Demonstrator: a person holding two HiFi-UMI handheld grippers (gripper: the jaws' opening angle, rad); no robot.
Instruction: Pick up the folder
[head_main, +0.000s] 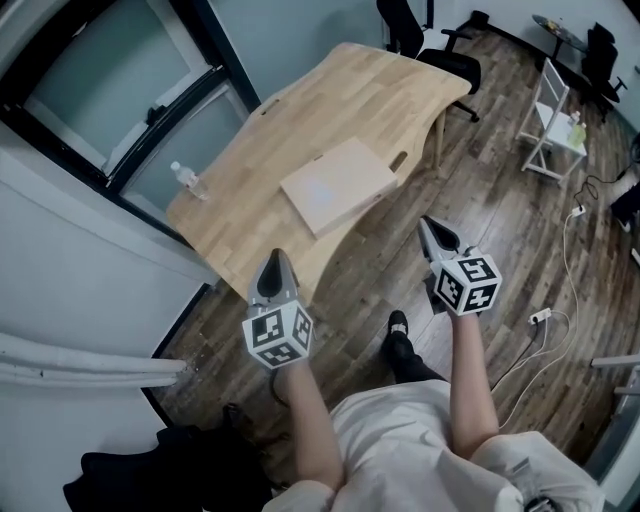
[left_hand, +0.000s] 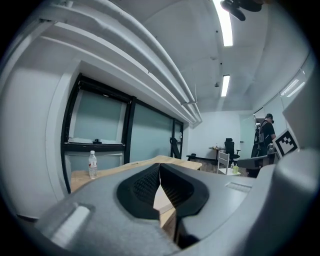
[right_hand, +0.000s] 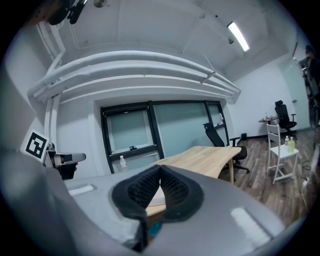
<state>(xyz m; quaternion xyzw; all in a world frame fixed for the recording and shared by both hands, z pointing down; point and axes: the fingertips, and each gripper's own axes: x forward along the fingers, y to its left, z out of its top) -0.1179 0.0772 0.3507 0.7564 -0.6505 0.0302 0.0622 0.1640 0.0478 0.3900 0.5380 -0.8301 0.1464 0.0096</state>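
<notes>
A pale, flat folder (head_main: 338, 185) lies on the near half of the wooden table (head_main: 290, 120), by the curved front edge. Both grippers hang over the floor short of that edge, apart from the folder, and point toward it. My left gripper (head_main: 276, 256) is shut and empty, its jaws meeting at the tip (left_hand: 160, 165). The right gripper (head_main: 425, 222) is likewise shut with nothing in it (right_hand: 160, 167). A sliver of the folder (right_hand: 156, 196) shows below the right gripper's closed tips. The table (left_hand: 145, 164) lies just beyond the left gripper.
A water bottle (head_main: 188, 180) stands at the table's left corner near the glass wall. A black office chair (head_main: 430, 40) sits behind the table and a white chair (head_main: 555, 120) to the right. A power strip with cables (head_main: 545, 315) lies on the floor. A person (left_hand: 267, 132) stands far off.
</notes>
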